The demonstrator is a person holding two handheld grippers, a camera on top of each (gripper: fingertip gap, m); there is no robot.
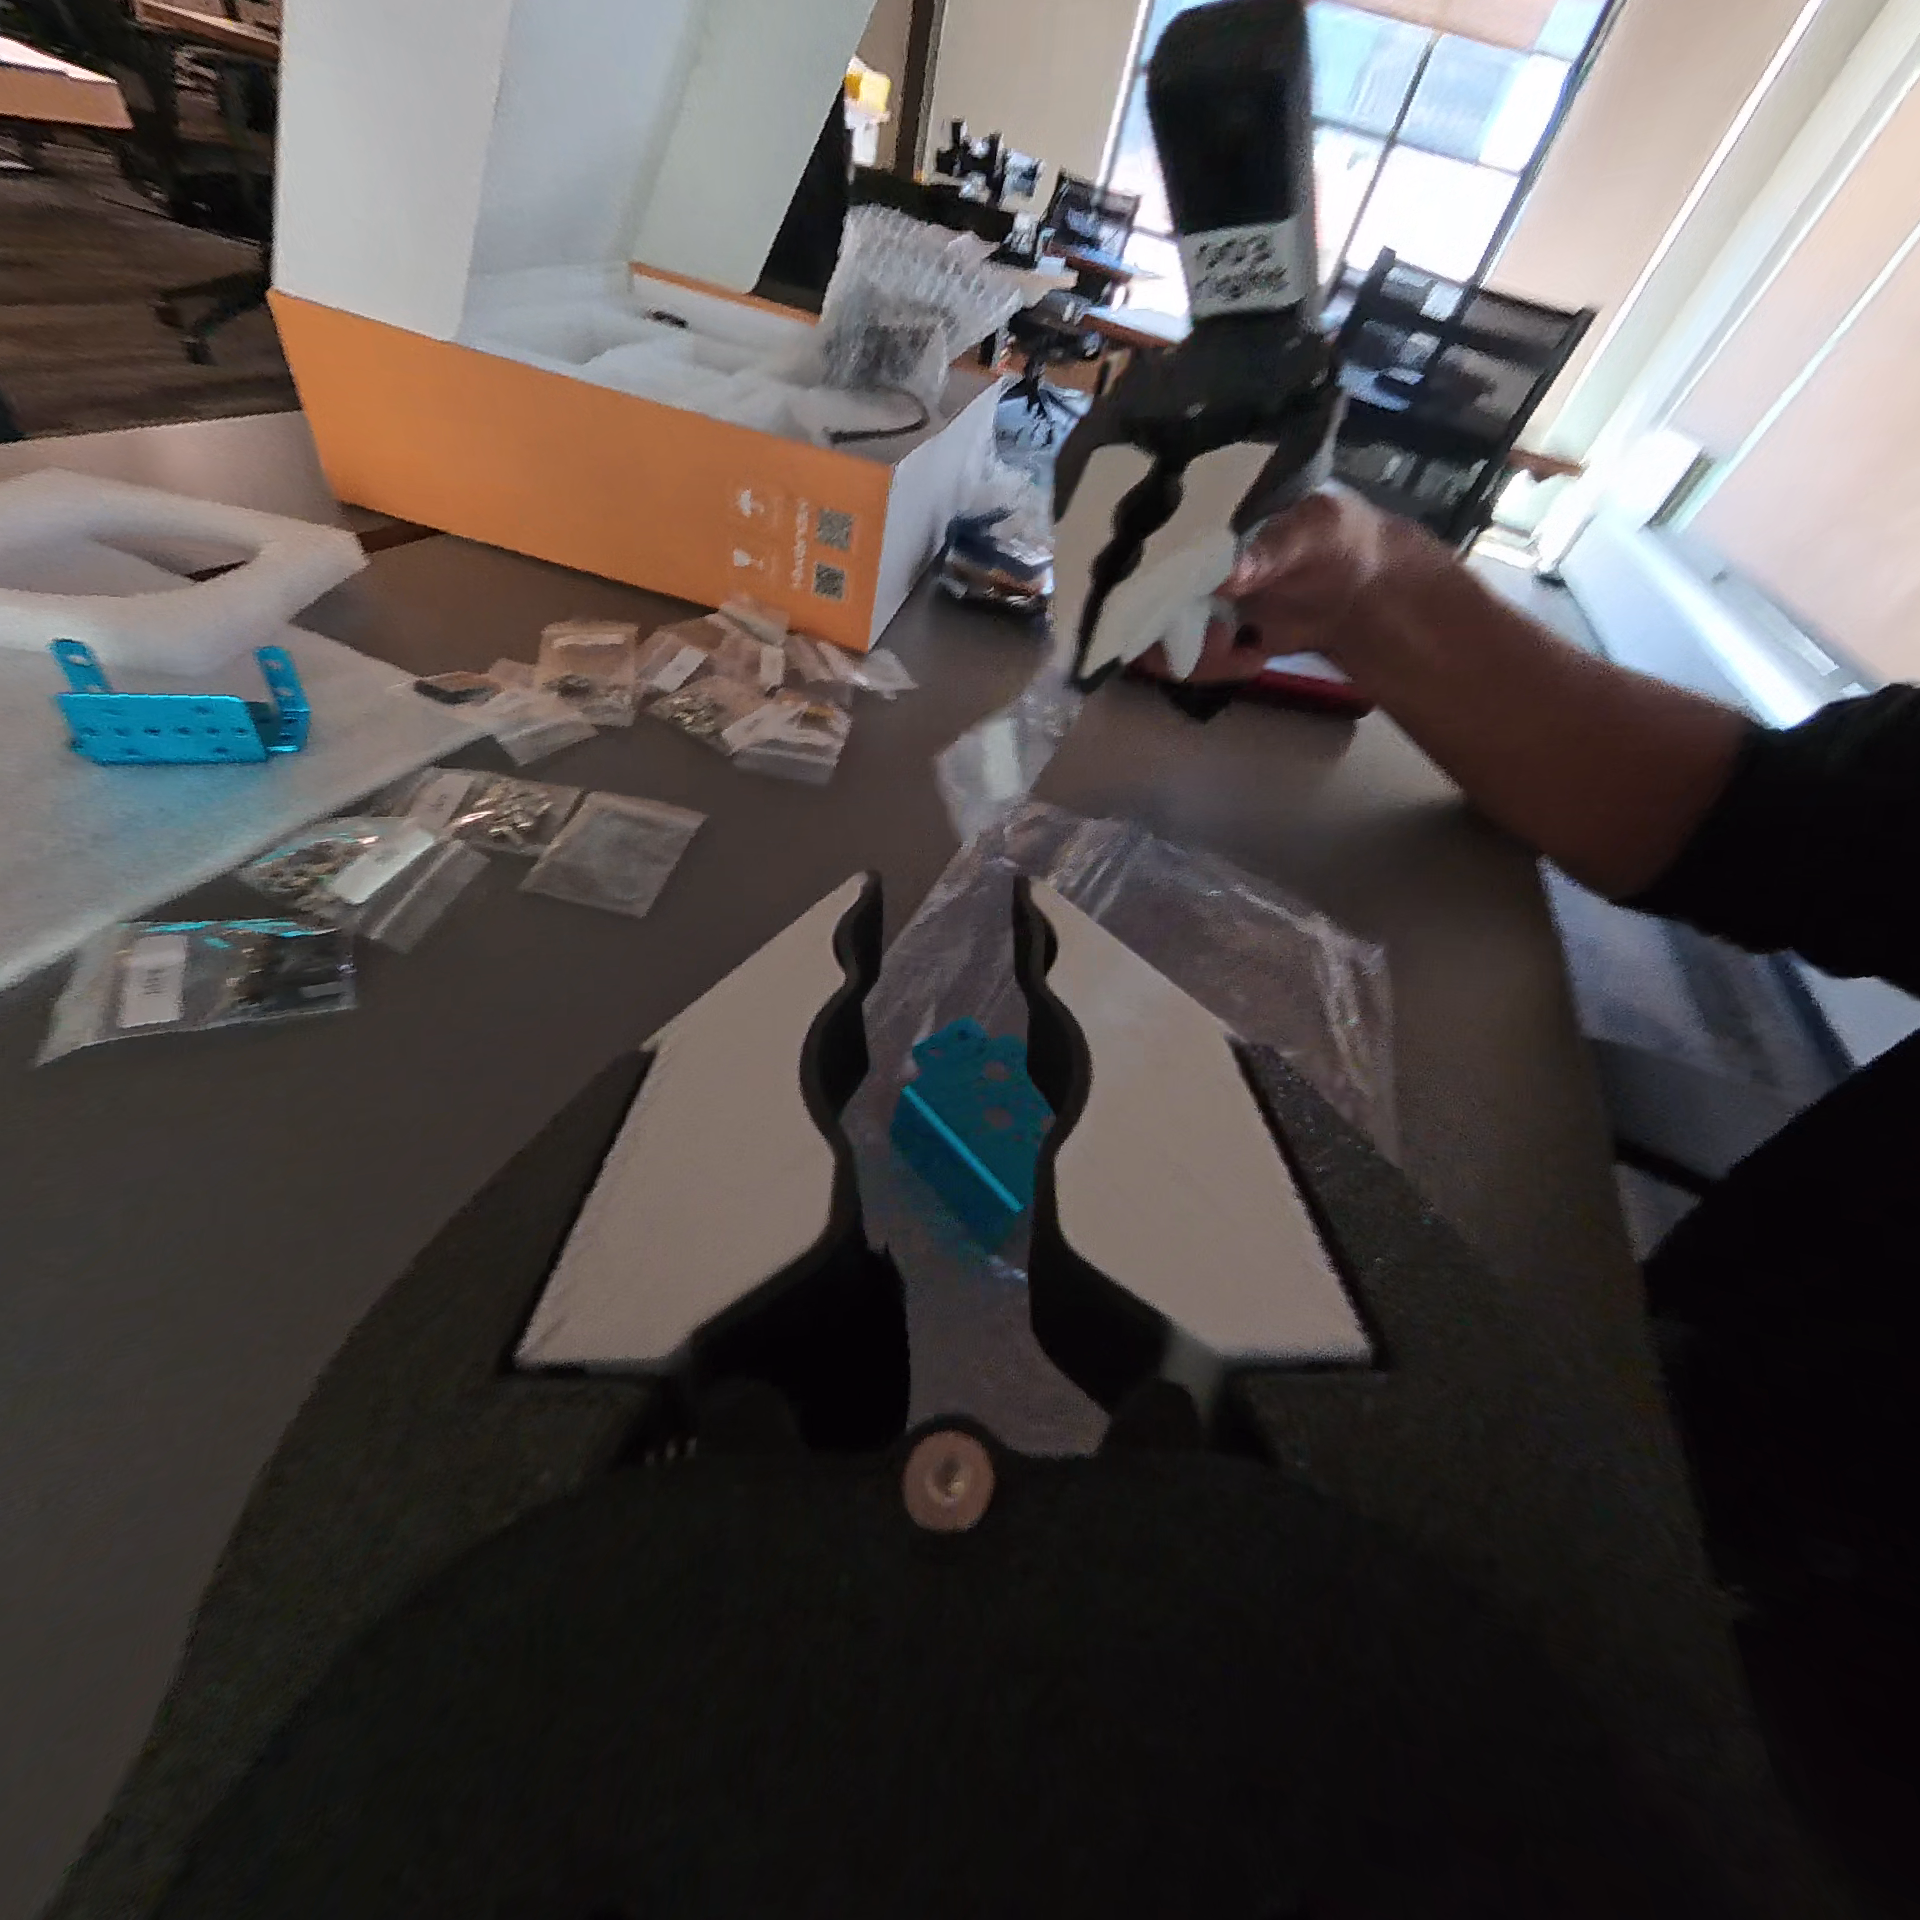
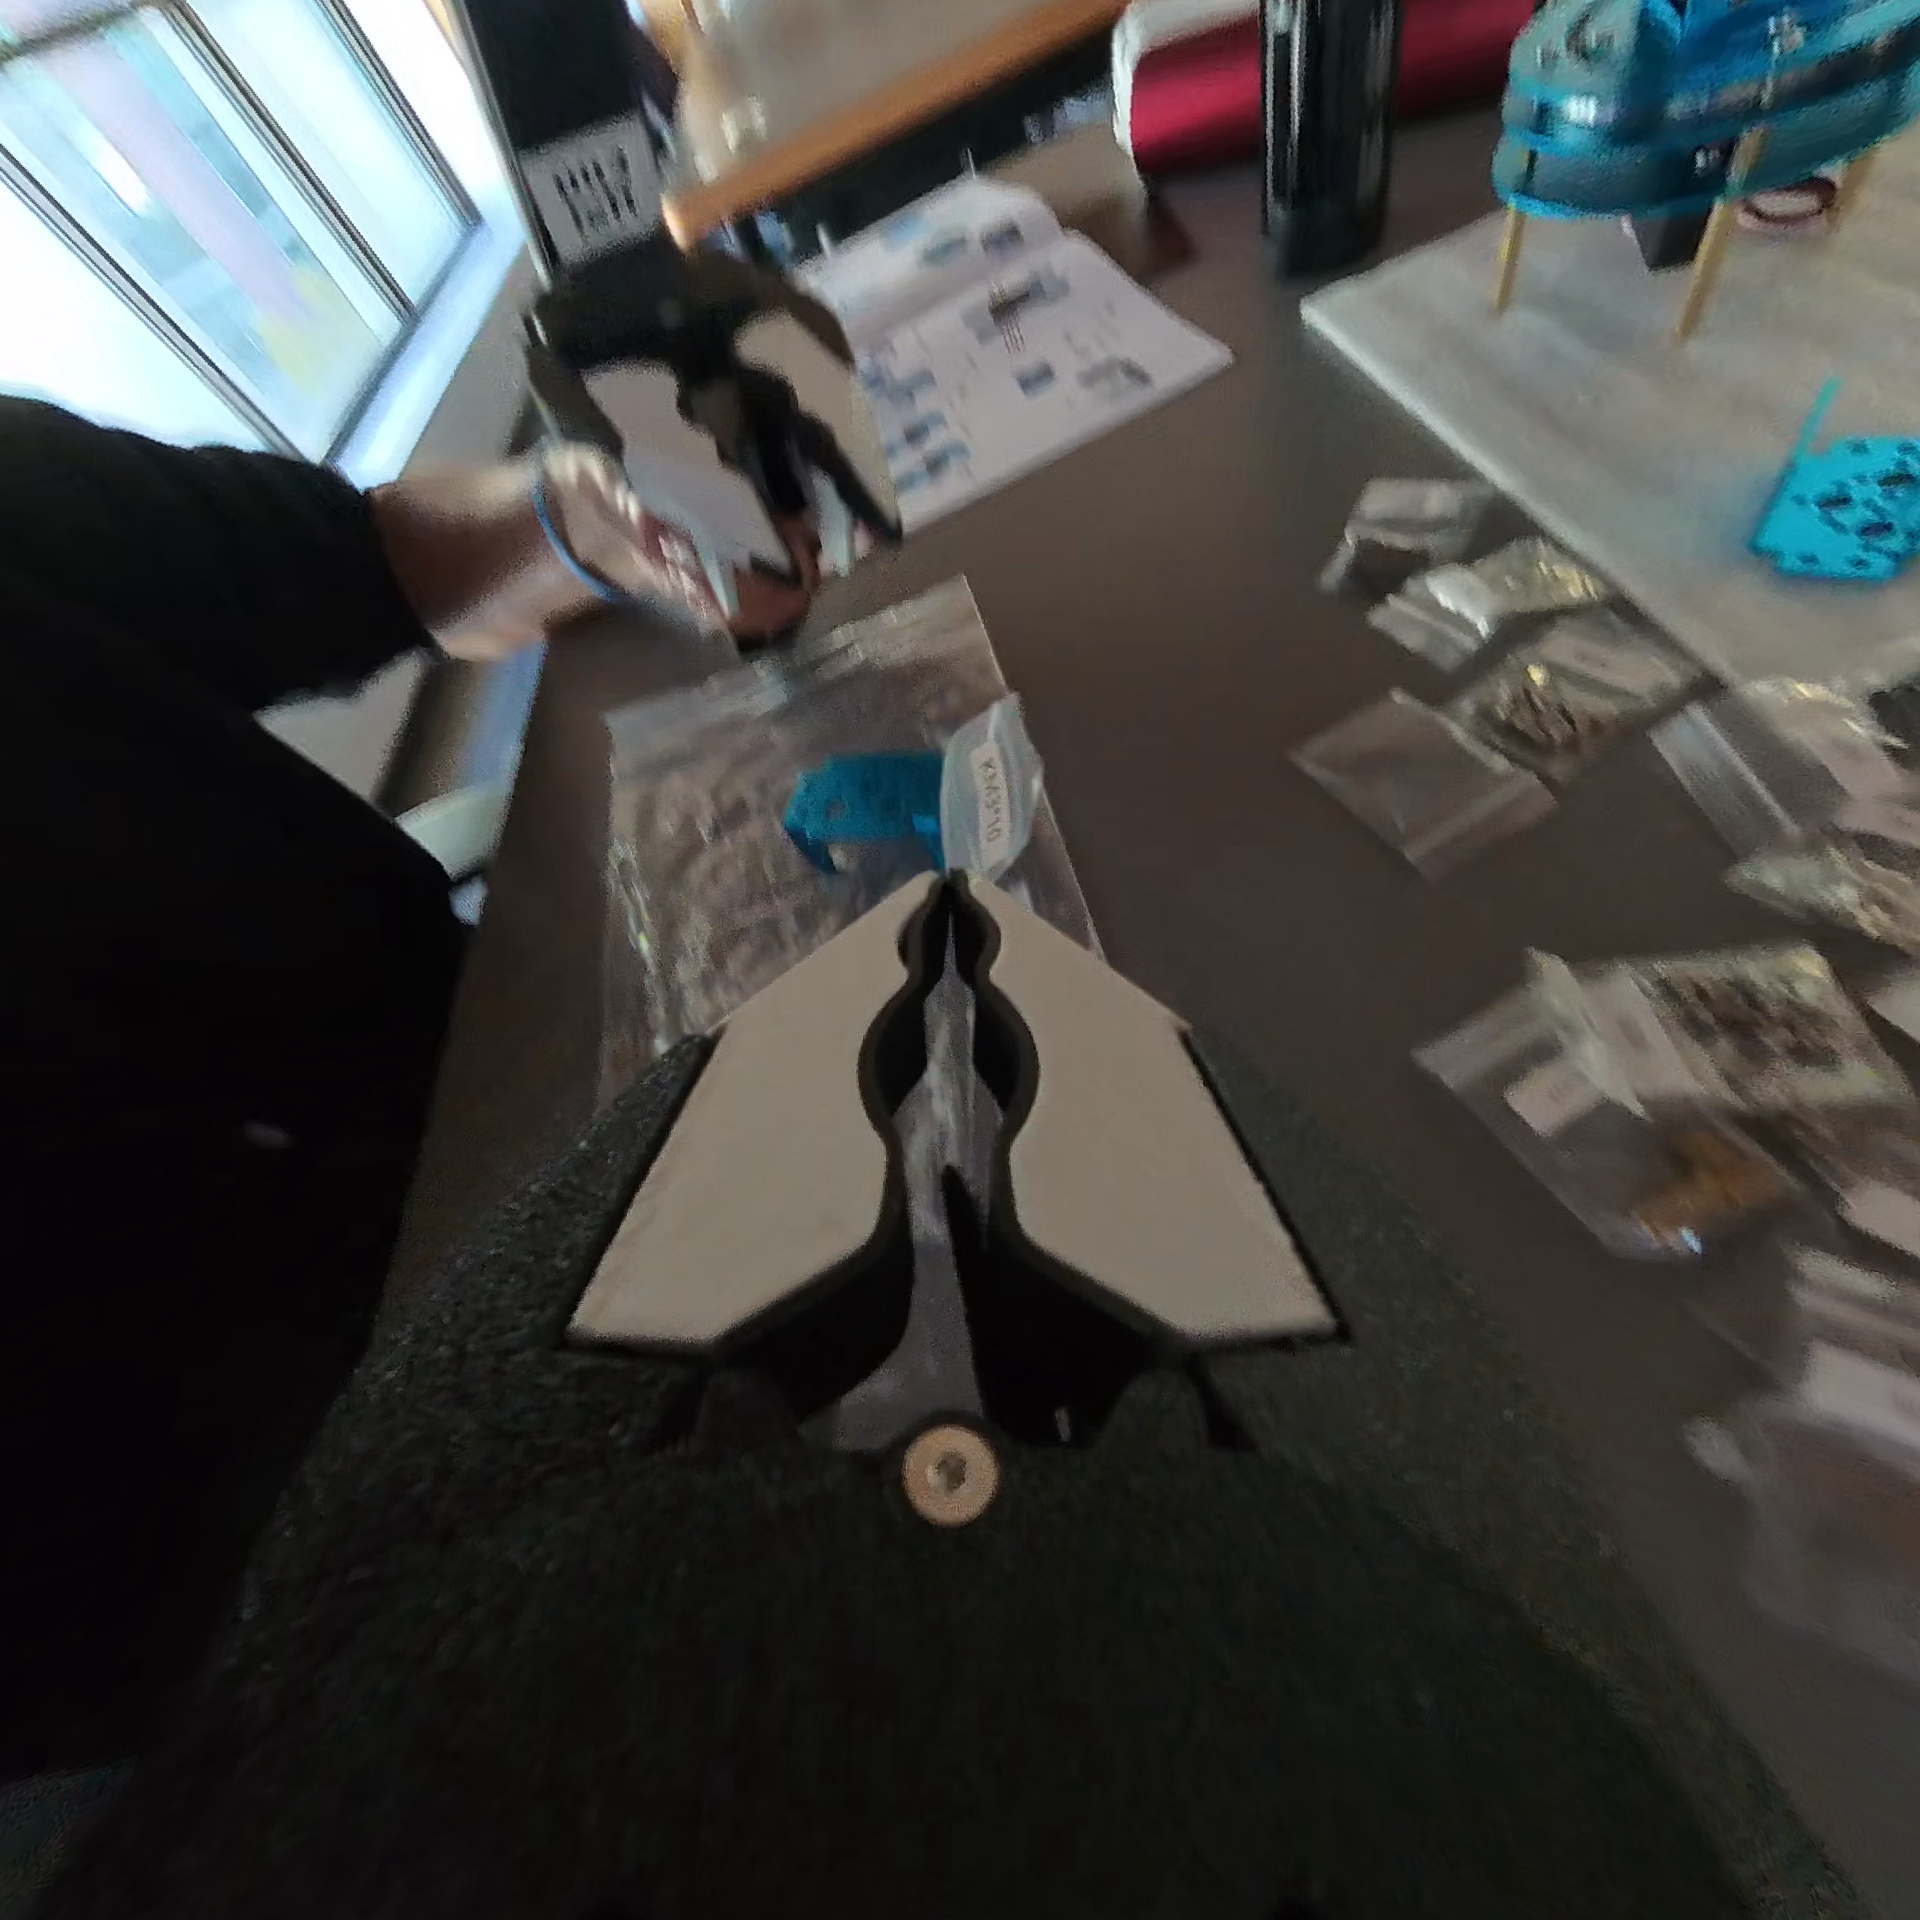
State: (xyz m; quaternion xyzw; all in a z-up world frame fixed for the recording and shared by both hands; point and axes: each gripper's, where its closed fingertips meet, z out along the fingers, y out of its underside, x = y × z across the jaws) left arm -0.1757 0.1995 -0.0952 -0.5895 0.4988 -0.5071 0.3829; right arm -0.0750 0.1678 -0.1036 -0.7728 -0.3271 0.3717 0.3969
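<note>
A clear plastic bag (image 1: pixel 1195 935) lies on the dark table with a small blue metal bracket (image 1: pixel 971 1122) inside. My left gripper (image 1: pixel 945 894) is open and hovers over the bag, so the bracket shows through the gap between its fingers. My right gripper (image 2: pixel 948 883) is shut on an edge of the same bag (image 2: pixel 727 831), with plastic running between its jaws and the bracket (image 2: pixel 852 800) just past its tips. The right gripper (image 1: pixel 1091 665) also shows in the left wrist view, pinching a lifted strip of plastic. The left gripper (image 2: pixel 784 566) shows over the bag's far end.
An open orange and white box (image 1: pixel 582 468), white foam (image 1: pixel 156 561) and a blue U-bracket (image 1: pixel 177 707) lie at the left. Several small parts bags (image 1: pixel 623 686) (image 2: pixel 1507 748) are scattered about. A printed booklet (image 2: pixel 1018 353), black bottle (image 2: pixel 1330 135), blue machine (image 2: pixel 1704 114) and perforated blue plate (image 2: pixel 1839 509) stand farther off. My hands' fingertips stand some 12 cm from each other.
</note>
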